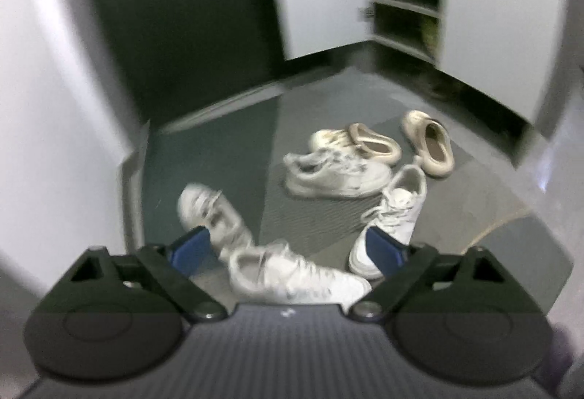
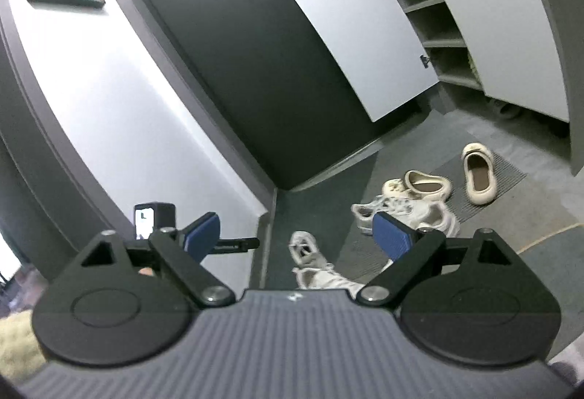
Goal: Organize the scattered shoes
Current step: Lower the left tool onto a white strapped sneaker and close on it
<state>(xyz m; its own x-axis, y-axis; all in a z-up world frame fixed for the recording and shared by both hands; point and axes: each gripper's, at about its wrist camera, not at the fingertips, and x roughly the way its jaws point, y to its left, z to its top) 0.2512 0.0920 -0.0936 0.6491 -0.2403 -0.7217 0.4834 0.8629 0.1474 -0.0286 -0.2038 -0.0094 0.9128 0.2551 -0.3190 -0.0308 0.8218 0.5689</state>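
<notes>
Shoes [image 1: 337, 176] lie scattered before the open cabinet [image 2: 430, 19]; both grippers' jaws are apart, empty.

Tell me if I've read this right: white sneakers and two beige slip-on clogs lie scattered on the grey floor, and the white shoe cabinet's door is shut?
Nearly. The white shoe cabinet's door stands open, as the right wrist view shows, baring its grey shelves. The white sneakers and beige slip-on clogs do lie scattered on the grey floor.
</notes>
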